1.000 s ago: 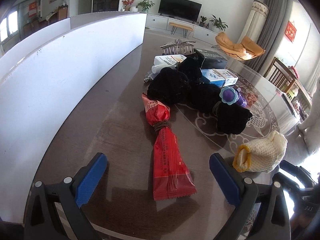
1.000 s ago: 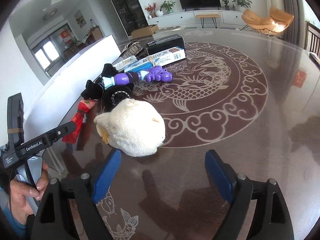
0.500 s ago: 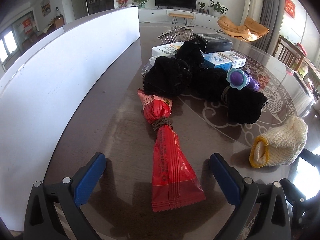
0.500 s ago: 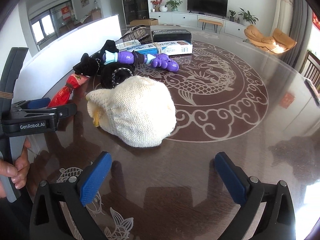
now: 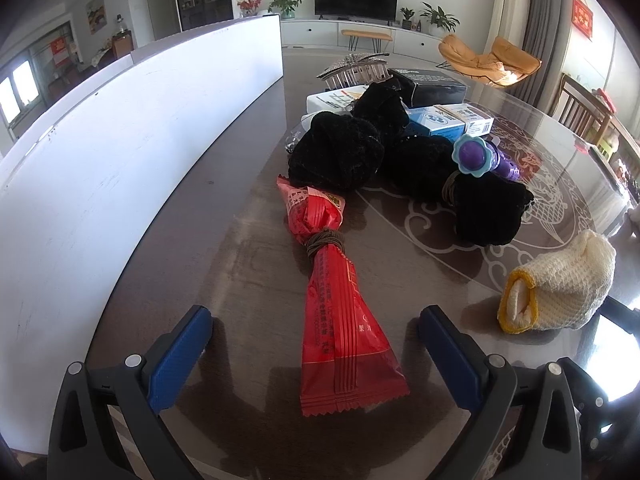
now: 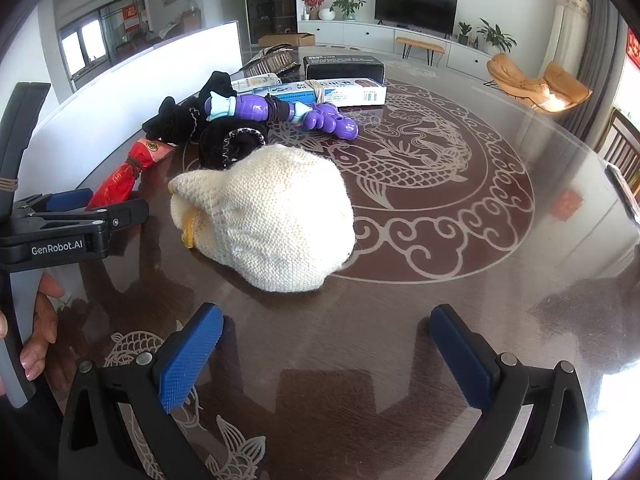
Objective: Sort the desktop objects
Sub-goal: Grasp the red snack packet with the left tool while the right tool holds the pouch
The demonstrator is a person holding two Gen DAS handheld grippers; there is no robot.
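Jaws on your right gripper [image 6: 326,354] have just been spreading wide, empty, nearing the cream knit pouch [image 6: 268,216]; your left gripper [image 5: 314,354] is hanging apart, straddling the red packet [image 5: 340,320].

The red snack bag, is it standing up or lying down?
Lying down. The red snack bag rests flat along the table, a band tied round its neck, with the open left tongs on either side, not touching it.

Bright daylight, tabletop glare — fisheye-warped edges
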